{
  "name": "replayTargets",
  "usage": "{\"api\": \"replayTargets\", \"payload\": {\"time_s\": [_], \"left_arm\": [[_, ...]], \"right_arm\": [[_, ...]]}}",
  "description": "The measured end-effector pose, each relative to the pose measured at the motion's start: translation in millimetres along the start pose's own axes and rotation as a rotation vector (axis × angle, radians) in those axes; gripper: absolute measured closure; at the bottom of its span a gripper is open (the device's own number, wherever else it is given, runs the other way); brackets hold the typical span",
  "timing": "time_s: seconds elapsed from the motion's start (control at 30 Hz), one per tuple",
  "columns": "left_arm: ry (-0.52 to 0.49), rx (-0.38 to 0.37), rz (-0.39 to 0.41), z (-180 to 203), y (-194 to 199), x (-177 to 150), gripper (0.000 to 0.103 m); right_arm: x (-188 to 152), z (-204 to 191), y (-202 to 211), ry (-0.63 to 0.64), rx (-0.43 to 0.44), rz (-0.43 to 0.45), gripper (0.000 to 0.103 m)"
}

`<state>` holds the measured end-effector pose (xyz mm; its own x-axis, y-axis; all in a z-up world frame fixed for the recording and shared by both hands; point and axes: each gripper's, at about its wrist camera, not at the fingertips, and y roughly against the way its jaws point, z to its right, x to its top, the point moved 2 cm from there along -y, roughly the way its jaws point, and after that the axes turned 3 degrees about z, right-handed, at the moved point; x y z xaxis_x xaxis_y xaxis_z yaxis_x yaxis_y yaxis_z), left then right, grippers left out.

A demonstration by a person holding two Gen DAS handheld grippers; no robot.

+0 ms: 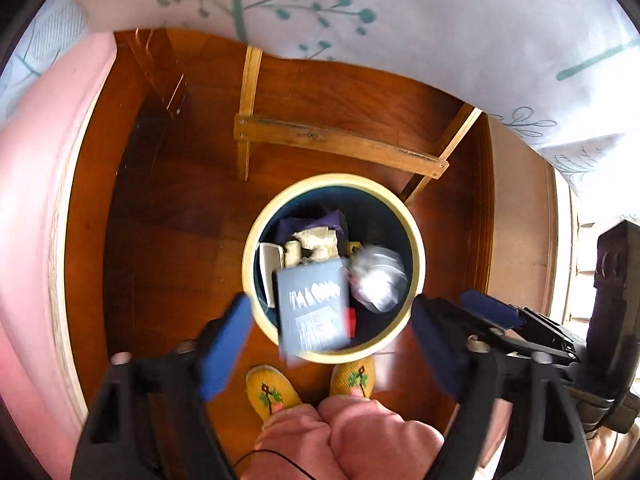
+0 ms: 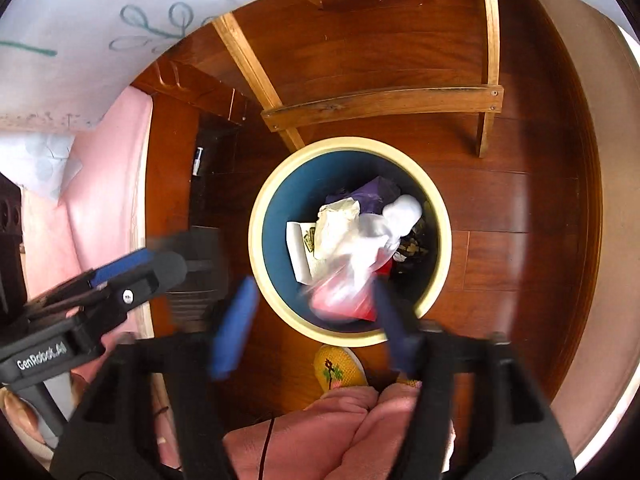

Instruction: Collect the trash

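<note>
Trash bin (image 1: 416,258) | grey box (image 1: 312,312) overlapping near rim | floor (image 1: 168,240) around bare

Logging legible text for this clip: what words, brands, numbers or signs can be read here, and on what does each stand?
"GenRobot.AI": white lettering on the black body of the left gripper, seen in the right wrist view.
Grey box over the trash bin: large pale letters and smaller lines below, too blurred to read.
Clear plastic bag with red contents: no readable print.
Yellow slippers: embroidered plant motif only, no words.
No other text is visible.
</note>
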<state>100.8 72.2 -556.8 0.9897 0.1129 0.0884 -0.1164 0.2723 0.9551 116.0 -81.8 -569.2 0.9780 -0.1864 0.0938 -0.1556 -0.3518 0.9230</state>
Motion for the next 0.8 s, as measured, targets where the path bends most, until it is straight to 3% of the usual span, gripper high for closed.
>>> {"api": "replayTargets", "payload": {"time_s": [0.43, 0.8], "left_arm": [[0.006, 0.017, 0.05, 10.7, 52.5, -5.3, 0.017], [-0.031, 0.016, 0.098, 39.0, 147.7, -8.7, 0.017]], "right_arm": [[-1.1, -2.6, 35.9, -0.029, -0.002, 0.057, 0.039], [-0.7, -33.2, 109.0, -0.058, 0.001, 0.109, 0.039]]}}
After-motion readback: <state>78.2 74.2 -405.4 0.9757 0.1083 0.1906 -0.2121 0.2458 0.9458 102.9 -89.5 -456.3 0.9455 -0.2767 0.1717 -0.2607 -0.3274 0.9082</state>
